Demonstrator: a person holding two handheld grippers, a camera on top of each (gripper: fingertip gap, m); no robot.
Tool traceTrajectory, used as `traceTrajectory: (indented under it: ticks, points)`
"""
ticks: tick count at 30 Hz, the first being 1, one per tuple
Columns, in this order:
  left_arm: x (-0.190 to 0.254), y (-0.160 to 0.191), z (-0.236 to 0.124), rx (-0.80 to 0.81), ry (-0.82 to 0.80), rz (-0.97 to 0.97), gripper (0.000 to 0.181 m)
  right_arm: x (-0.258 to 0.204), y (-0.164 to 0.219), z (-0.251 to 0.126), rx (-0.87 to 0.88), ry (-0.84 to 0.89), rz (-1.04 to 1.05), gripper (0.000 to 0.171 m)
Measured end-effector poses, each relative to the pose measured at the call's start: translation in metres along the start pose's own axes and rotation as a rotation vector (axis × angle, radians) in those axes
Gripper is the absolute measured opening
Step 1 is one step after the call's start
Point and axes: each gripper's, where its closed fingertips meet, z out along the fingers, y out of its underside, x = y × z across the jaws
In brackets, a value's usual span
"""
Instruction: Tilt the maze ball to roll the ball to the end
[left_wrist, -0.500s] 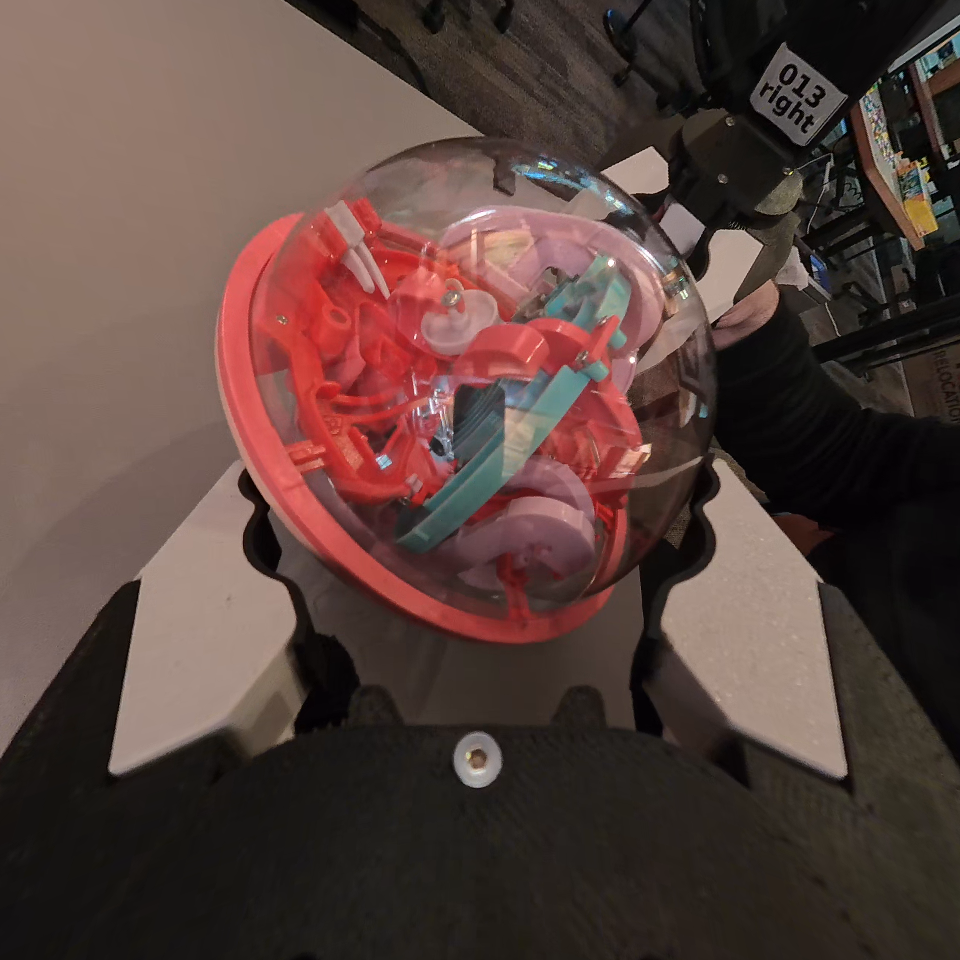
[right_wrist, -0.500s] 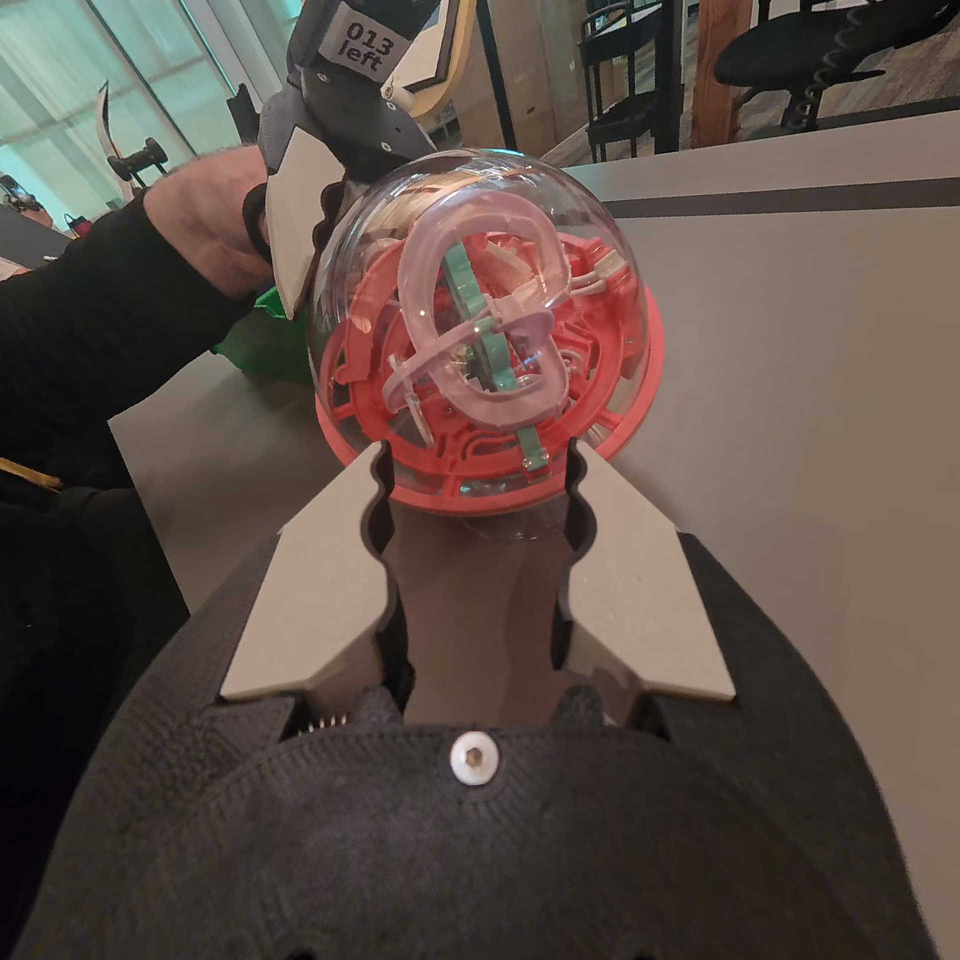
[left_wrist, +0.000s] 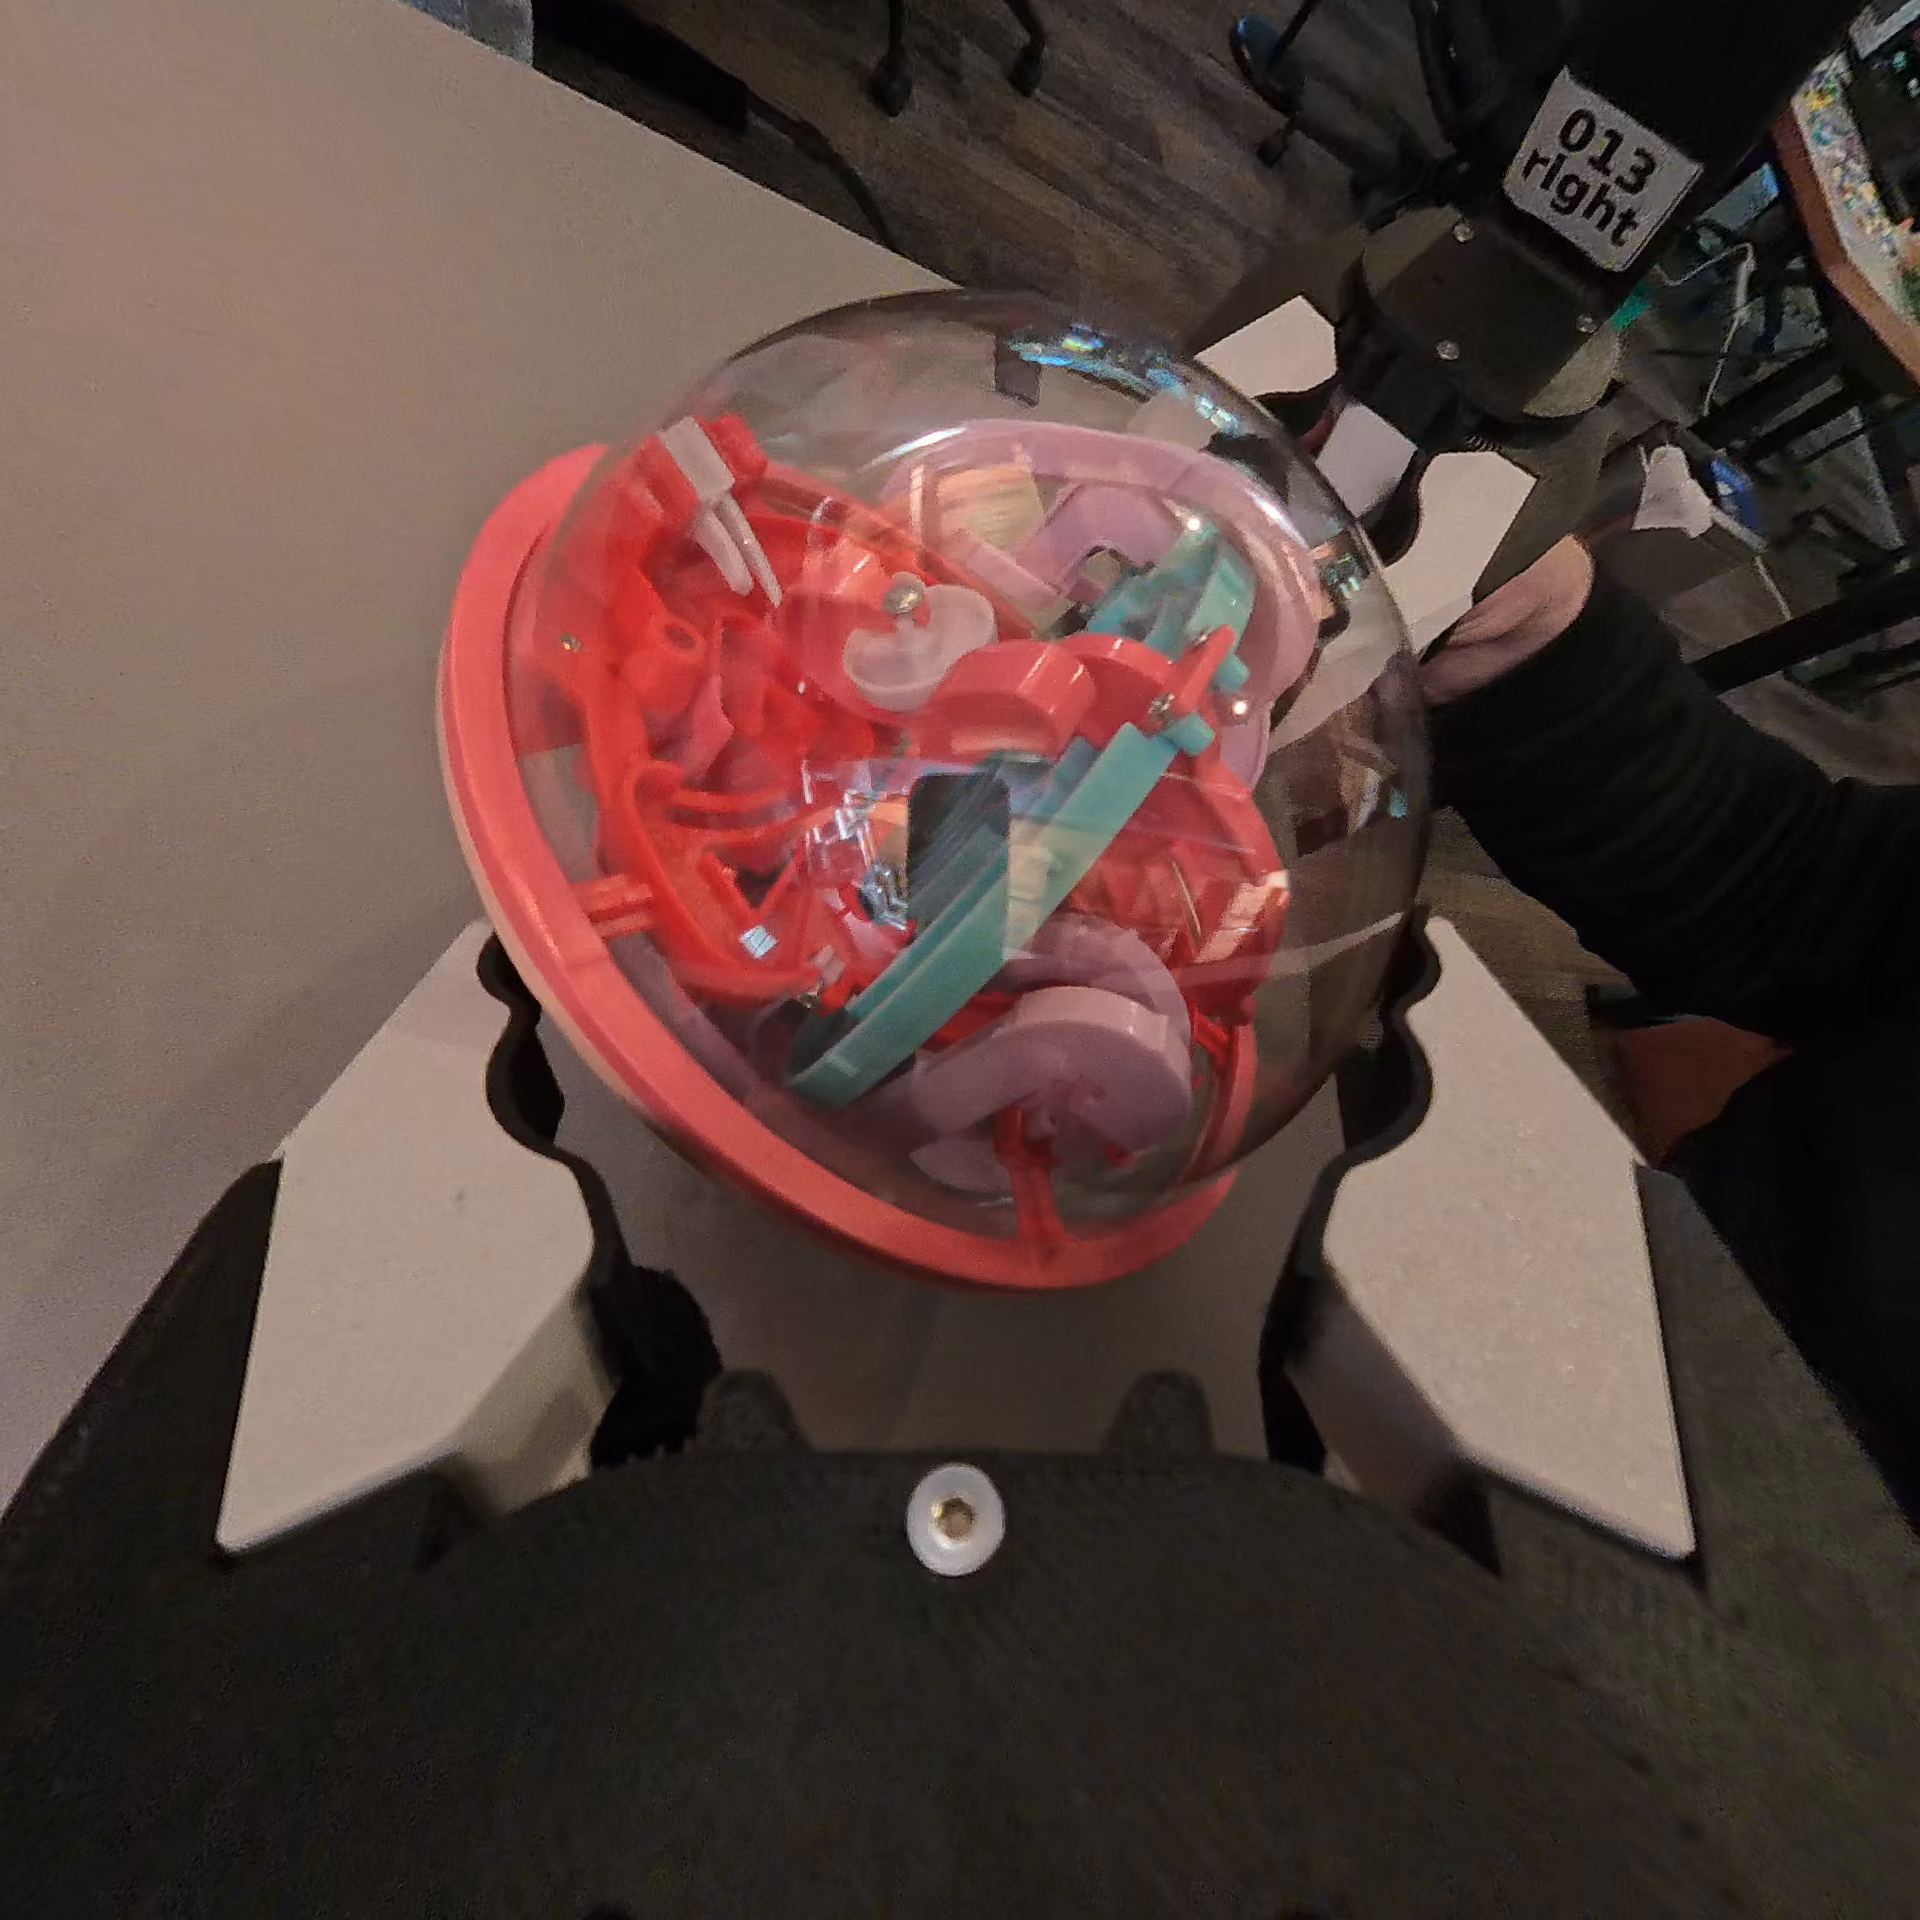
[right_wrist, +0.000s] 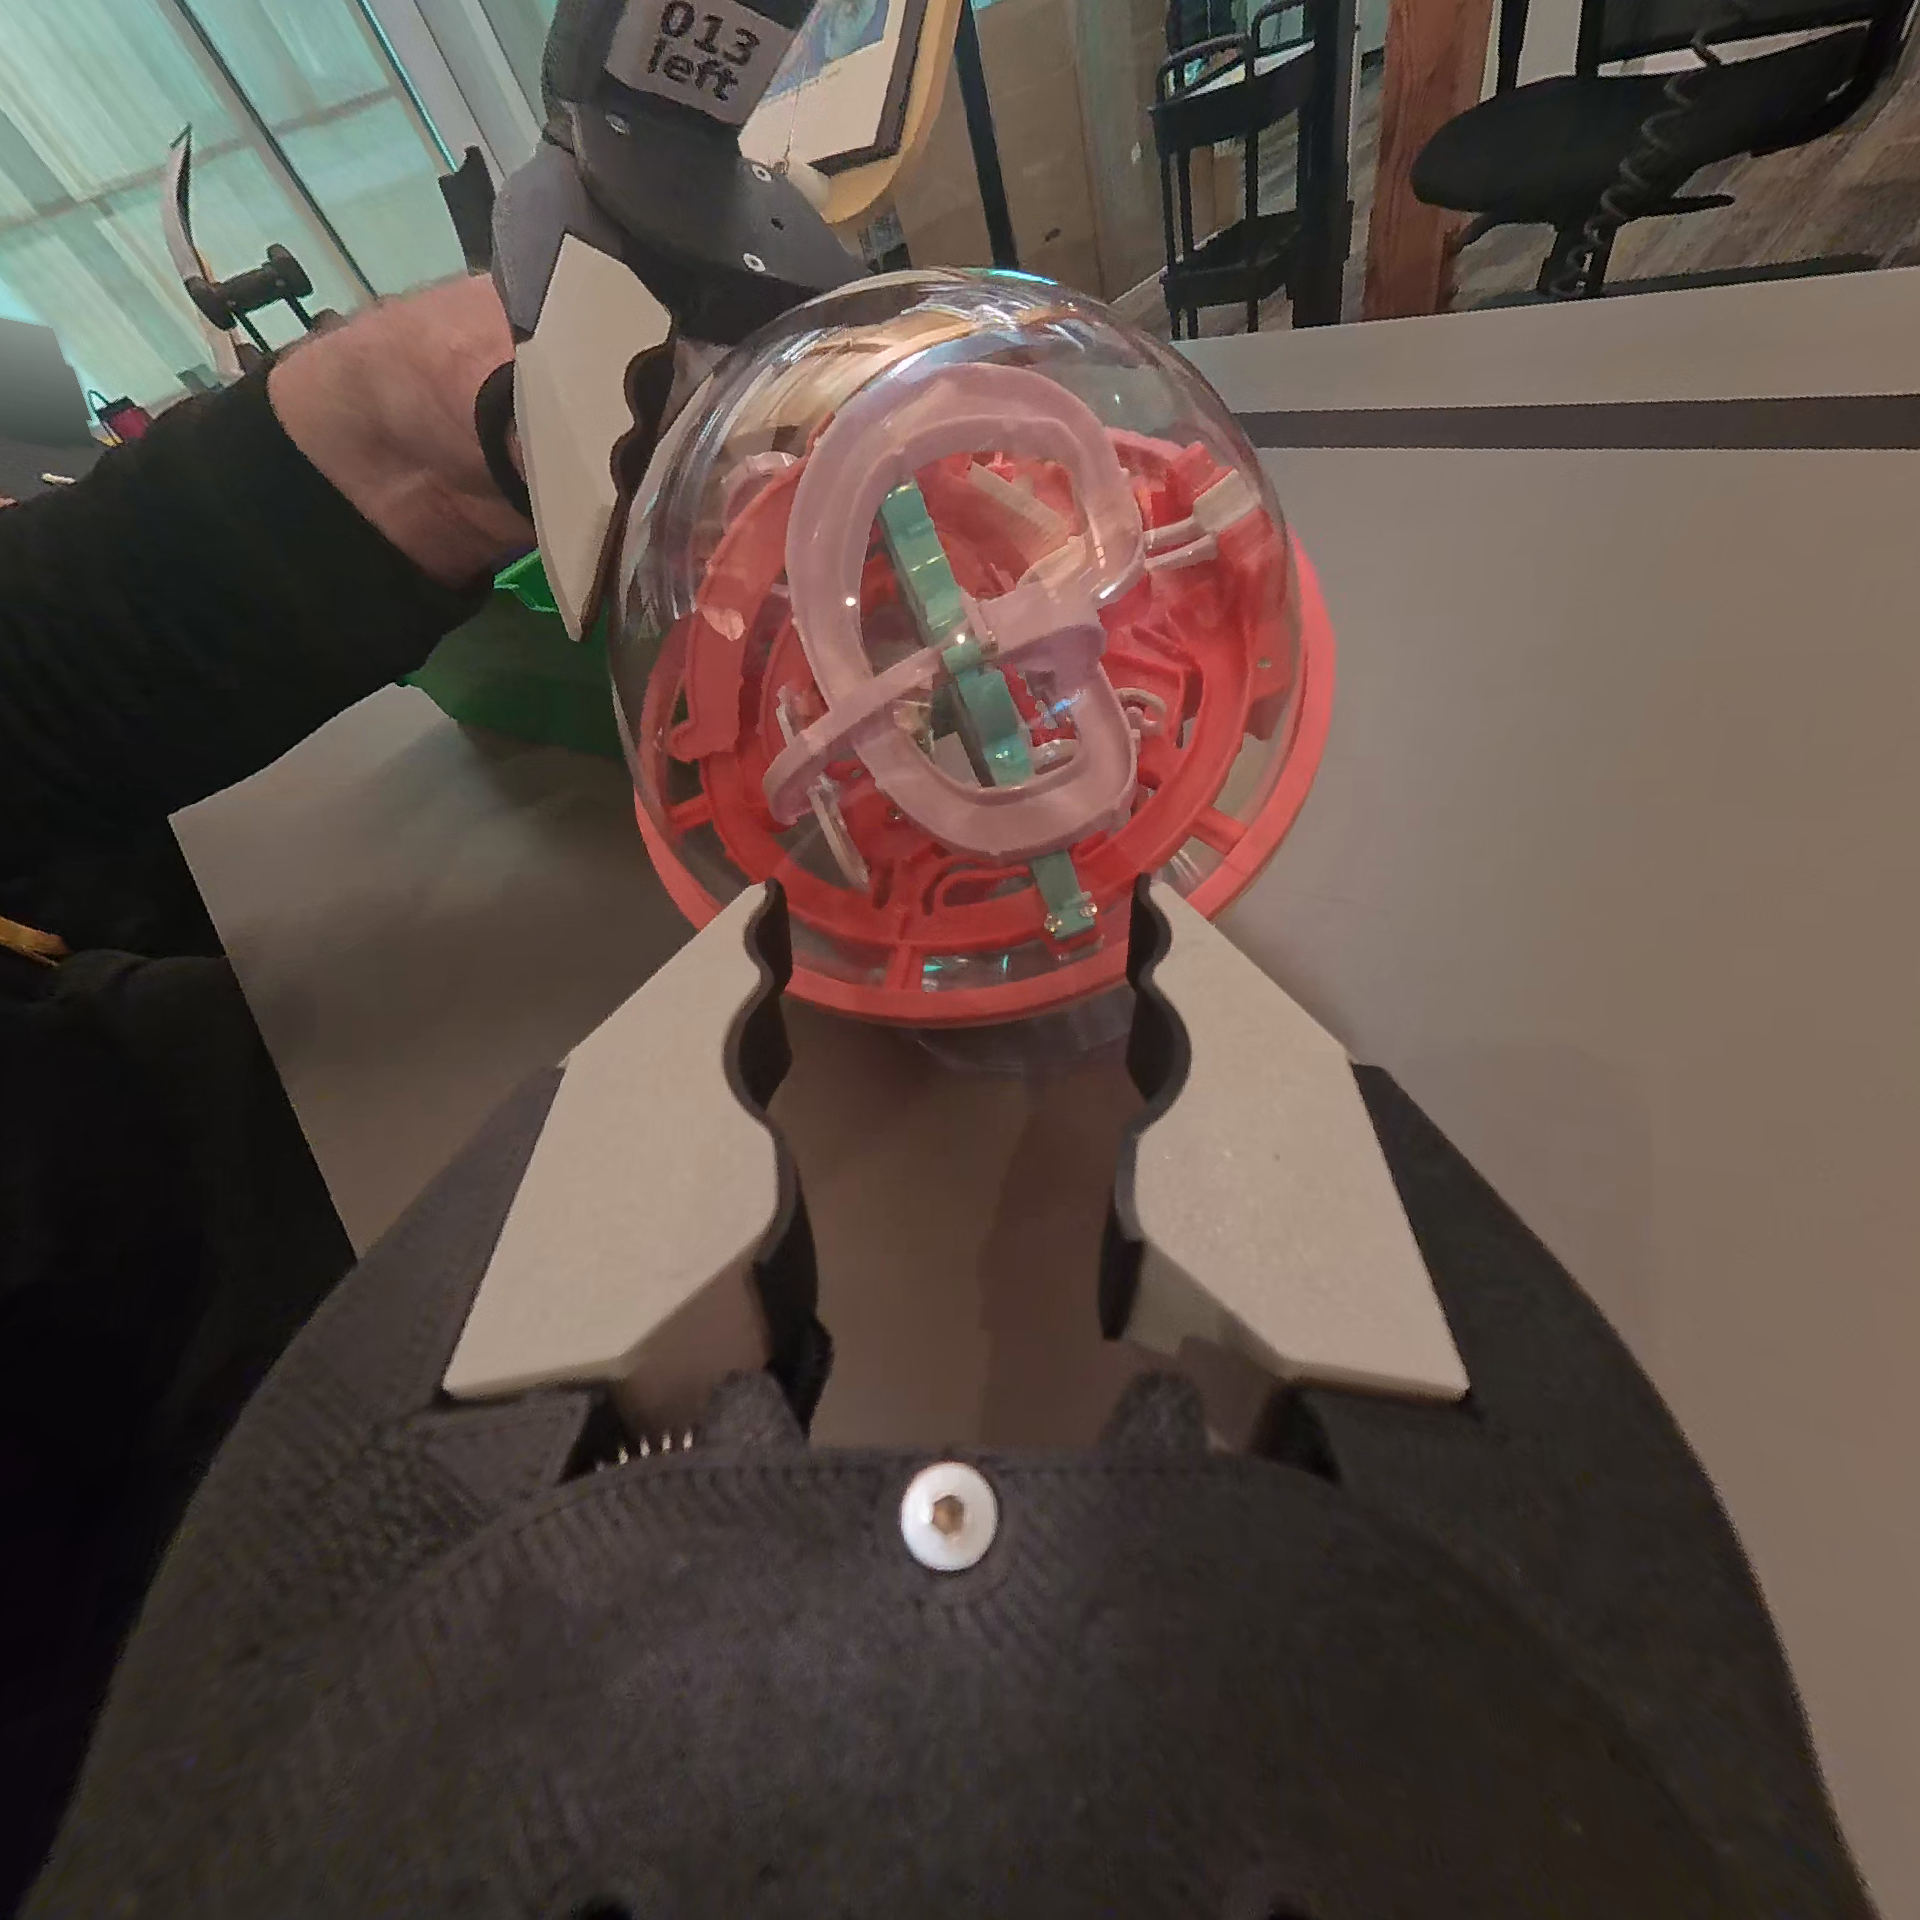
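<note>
I see a grey tabletop (right_wrist: 1558, 727) filling most of both views, with the maze ball (left_wrist: 935, 790) held above it between my 2 claws. The maze ball is a clear dome on a red rim (left_wrist: 582, 997), packed with red, lilac and teal tracks. In the left wrist view it sits just ahead of the left claw (left_wrist: 951, 997), tilted so the rim runs from upper left down to lower right and the dome bulges to the far right. The left claw is spread wide, its 2 tips touching the rim on one side and the dome on the other. In the right wrist view the right claw (right_wrist: 951, 925) is about half open, its tips pressed against the lower rim, dome facing me. The left claw reaches in from the far left there. A small steel ball (left_wrist: 906, 594) seems to rest on a pale ledge high in the maze; I judge the next tilt must lower that side. A green object (right_wrist: 509, 665) lies behind on the left.
</note>
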Motion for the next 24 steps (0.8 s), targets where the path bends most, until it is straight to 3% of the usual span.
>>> traceTrajectory:
  ticks: [24]
  points:
    - [-0.0015,-0.0004,0.0,0.019,-0.034,0.107,0.153,-0.0004,0.0014,0.0006,0.015,0.019,-0.018,0.062]
